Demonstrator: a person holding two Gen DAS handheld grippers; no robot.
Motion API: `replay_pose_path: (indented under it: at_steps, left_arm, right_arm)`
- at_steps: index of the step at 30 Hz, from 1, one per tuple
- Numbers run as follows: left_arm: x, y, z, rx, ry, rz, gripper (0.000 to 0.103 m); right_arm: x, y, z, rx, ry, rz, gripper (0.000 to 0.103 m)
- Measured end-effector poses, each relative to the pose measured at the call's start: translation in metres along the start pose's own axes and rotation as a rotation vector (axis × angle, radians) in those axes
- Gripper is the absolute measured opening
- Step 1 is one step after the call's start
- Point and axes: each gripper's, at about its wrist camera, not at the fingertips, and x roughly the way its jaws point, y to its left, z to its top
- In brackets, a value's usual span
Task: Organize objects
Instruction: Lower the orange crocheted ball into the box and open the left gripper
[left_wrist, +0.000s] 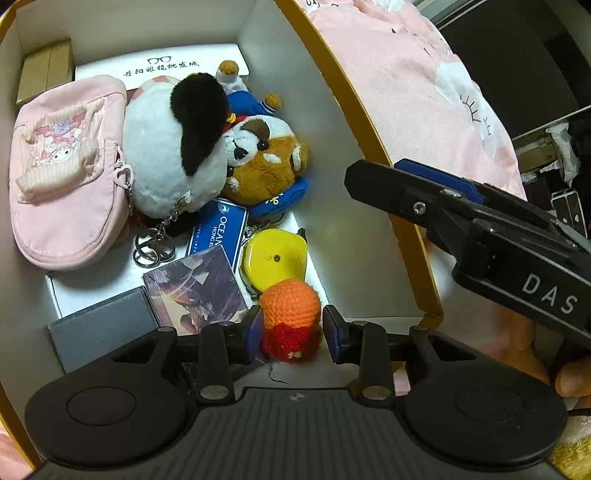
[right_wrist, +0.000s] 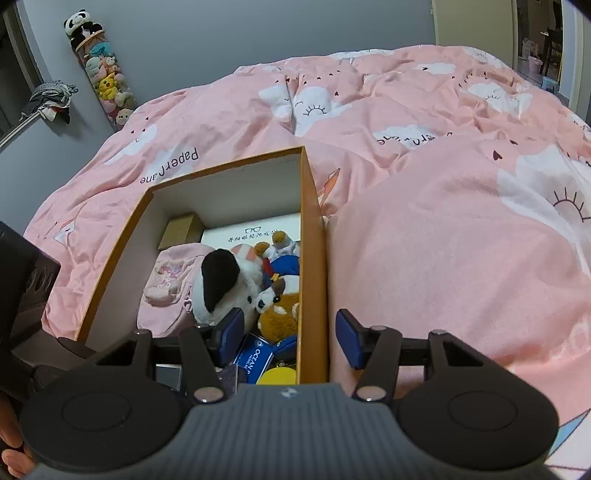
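Observation:
An orange and red crocheted toy (left_wrist: 290, 317) sits between the blue pads of my left gripper (left_wrist: 291, 332), which is shut on it low inside the orange box (left_wrist: 332, 206), near its close corner. Beneath it lie a yellow charm (left_wrist: 273, 258), a picture card (left_wrist: 195, 291) and a grey card (left_wrist: 103, 325). My right gripper (right_wrist: 288, 336) stands open, one finger on each side of the box's right wall (right_wrist: 312, 258), and neither pad touches it. The left wrist view shows that right gripper (left_wrist: 376, 173) over the rim.
The box also holds a pink pouch (left_wrist: 66, 170), a white and black plush (left_wrist: 173, 147), a brown plush (left_wrist: 266, 162), a blue tag (left_wrist: 221, 229), key rings (left_wrist: 153, 247) and a small cardboard box (left_wrist: 44, 70). A pink duvet (right_wrist: 443, 221) lies around it.

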Motion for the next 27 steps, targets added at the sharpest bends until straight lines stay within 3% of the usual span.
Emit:
replay_pose_path:
  at_steps: [3,6,19,24,27]
  left_arm:
    - [-0.006,0.002,-0.003,-0.011,-0.016,-0.006,0.040]
    - [-0.010,0.004,-0.006,-0.027,-0.031,0.001,0.022]
    - [0.007,0.011,-0.011,-0.087,0.003,-0.013,0.020]
    - [-0.026,0.002,-0.022,-0.050,-0.094,0.015,0.021]
    - [-0.054,-0.003,-0.030,-0.040,-0.208,0.075,0.021]
  right_arm:
    - [-0.002,0.003,-0.001,-0.014,-0.004,-0.006,0.057]
    - [-0.006,0.006,-0.002,-0.015,-0.009,-0.007,0.057]
    - [-0.018,0.017,-0.007,-0.027,-0.025,-0.024,0.057]
    - [-0.028,0.021,-0.010,-0.019,-0.029,-0.035,0.059]
    - [-0.039,0.022,-0.011,-0.004,-0.053,-0.037,0.064]
